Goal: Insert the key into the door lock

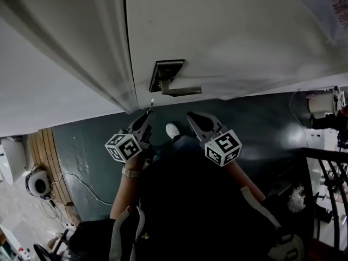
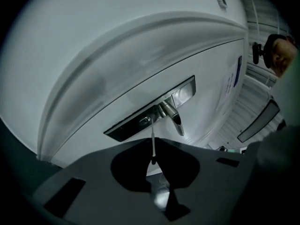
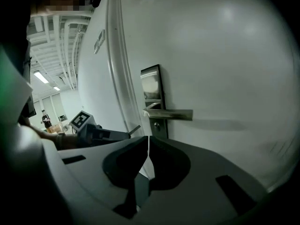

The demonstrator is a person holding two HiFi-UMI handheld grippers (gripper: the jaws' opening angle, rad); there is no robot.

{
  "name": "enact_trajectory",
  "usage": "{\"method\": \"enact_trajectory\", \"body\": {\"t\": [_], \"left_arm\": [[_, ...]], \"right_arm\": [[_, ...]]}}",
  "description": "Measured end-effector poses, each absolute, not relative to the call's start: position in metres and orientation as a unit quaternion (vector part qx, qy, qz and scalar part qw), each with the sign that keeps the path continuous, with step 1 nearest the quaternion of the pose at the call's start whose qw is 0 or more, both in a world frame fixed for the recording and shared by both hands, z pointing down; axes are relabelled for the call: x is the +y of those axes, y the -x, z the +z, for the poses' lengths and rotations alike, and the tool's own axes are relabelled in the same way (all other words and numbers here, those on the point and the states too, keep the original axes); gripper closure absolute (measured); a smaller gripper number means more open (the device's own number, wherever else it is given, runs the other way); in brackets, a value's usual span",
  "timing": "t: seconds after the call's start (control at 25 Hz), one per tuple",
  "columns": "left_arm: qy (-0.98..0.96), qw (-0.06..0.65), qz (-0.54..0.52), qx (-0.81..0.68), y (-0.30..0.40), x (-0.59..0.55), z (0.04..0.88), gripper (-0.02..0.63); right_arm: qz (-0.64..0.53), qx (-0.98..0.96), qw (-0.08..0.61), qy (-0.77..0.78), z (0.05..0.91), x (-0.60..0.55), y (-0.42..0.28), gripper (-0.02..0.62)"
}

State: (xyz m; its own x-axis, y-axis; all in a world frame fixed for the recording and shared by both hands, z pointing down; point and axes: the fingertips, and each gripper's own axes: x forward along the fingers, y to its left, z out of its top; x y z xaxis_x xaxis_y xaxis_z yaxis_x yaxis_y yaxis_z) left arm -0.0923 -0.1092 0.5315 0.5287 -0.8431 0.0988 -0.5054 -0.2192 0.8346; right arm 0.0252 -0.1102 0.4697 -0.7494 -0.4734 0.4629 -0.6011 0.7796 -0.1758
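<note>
Lock plate: dark rectangular metal lock plate [image 1: 165, 74] on the white door [image 1: 234, 31], near its edge.
Handle: metal lever handle [image 1: 184, 91] on the plate.
Key: thin metal key [image 2: 153, 144] between left gripper [image 1: 147, 115] jaws, tip near the plate.
Right gripper [image 1: 194, 118]: beside the left, before the door.

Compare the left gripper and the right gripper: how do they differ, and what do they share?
The left gripper pinches the key; the right gripper is shut on nothing. The left gripper aims at the lock; the right gripper sits below the handle. Both are shut and face the door.
</note>
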Motion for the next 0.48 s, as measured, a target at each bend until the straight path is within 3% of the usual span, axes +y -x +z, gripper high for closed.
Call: {"method": "enact_trajectory", "body": {"t": [0.48], "left_arm": [[-0.722,0.486,-0.259,-0.419,0.071,-0.144,0.536,0.578]], "right_arm": [[0.162,-0.897,0.202,-0.359,0.467,-0.113,-0.069,0.577]]}}
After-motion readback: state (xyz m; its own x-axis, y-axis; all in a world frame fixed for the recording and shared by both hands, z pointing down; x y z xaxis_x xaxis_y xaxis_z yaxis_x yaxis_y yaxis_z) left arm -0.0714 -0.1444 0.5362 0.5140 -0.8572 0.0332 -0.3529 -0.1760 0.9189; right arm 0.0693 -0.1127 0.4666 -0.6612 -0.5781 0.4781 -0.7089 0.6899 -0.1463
